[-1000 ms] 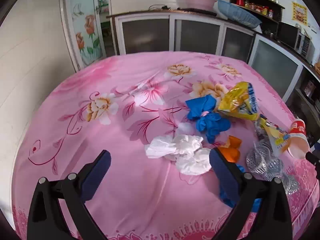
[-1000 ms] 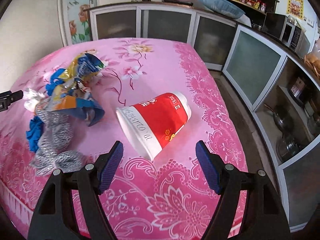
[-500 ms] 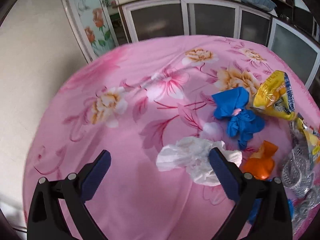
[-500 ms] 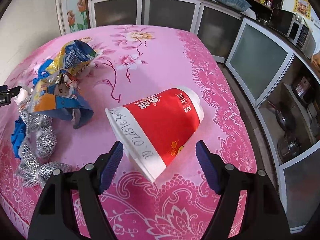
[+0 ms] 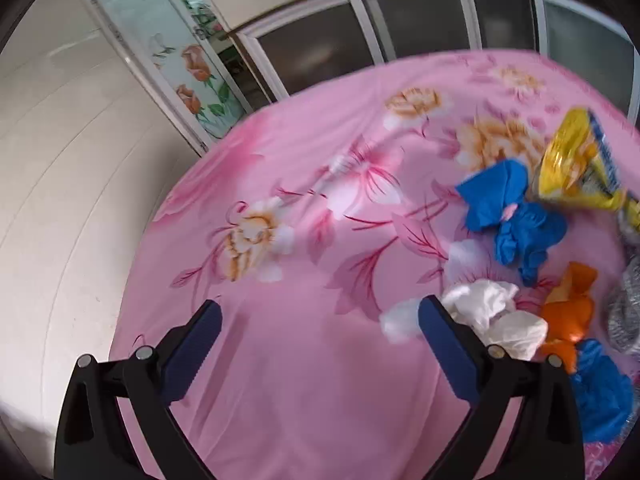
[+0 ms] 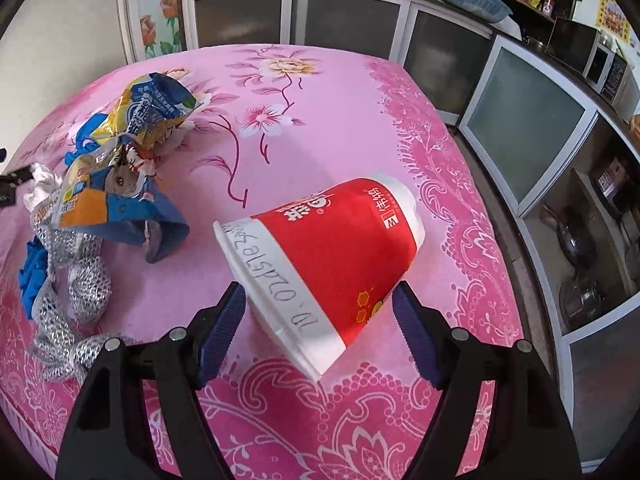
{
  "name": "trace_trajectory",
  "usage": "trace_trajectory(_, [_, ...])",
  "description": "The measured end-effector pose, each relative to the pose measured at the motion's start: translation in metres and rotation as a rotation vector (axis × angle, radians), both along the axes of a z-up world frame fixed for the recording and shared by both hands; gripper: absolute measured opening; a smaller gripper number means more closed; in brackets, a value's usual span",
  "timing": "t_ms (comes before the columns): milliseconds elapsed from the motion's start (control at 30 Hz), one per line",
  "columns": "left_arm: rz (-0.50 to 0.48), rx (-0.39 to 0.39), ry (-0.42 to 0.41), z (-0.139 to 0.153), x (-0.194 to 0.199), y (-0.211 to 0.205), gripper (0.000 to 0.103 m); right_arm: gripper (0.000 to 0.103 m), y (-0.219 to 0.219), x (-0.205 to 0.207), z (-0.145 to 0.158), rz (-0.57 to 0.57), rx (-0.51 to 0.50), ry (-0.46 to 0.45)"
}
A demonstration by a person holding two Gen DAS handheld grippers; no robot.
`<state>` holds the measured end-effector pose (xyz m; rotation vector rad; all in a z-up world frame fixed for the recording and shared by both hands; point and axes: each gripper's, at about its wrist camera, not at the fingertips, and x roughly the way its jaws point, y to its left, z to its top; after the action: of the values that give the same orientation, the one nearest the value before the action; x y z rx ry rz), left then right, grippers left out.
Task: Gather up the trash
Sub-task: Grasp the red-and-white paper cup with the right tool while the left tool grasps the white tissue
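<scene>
The right tongs (image 6: 316, 312) stand wide with the tipped red cup (image 6: 332, 256) lying between them on the counter (image 6: 320, 92). Closing off-centre could probably roll the cup away or crush it. The left tongs (image 5: 320, 340) are wide too, with crumpled tissue (image 5: 492, 312) just past the right finger.

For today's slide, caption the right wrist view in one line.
Open right hand-held gripper straddles a tipped red paper cup on the pink tablecloth.
</scene>
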<state>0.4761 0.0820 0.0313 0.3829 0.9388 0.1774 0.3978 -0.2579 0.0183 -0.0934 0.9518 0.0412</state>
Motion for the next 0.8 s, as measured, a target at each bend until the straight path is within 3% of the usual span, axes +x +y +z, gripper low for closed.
trace_trajectory(167, [-0.008,0.016,0.027,-0.011,0.013,-0.004,0.095,0.07,0.002,0.007,-0.003,0.008,-0.004,0.019])
trace_trajectory(233, [-0.023,-0.017,0.046,-0.013,0.018,-0.005,0.083,0.06,0.003,0.01,-0.005,0.018,0.013,0.042])
trace_trajectory(267, [-0.034,-0.04,0.06,-0.013,0.019,-0.006,0.069,0.052,0.003,0.011,-0.005,0.018,0.018,0.048])
trace_trajectory(300, [-0.046,-0.056,0.075,-0.015,0.019,-0.008,0.046,0.043,0.004,0.012,-0.005,0.016,0.018,0.053])
trace_trajectory(333, [-0.054,-0.074,0.096,-0.018,0.02,-0.01,0.032,0.038,0.005,0.013,-0.004,0.016,0.019,0.056])
trace_trajectory(367, [-0.06,-0.097,0.118,-0.02,0.021,-0.01,0.003,0.029,0.006,0.013,-0.003,0.014,0.018,0.052])
trace_trajectory(467, [-0.056,-0.106,0.113,-0.024,0.021,-0.013,0.0,0.011,0.006,0.01,0.005,0.008,0.025,0.022])
trace_trajectory(567, [-0.062,-0.128,0.093,-0.018,0.014,-0.012,0.0,0.006,0.004,0.003,0.015,0.01,0.034,-0.024])
trace_trajectory(800, [-0.048,-0.229,0.013,0.018,-0.01,0.007,0.0,0.005,0.0,-0.016,0.036,0.002,0.07,-0.088])
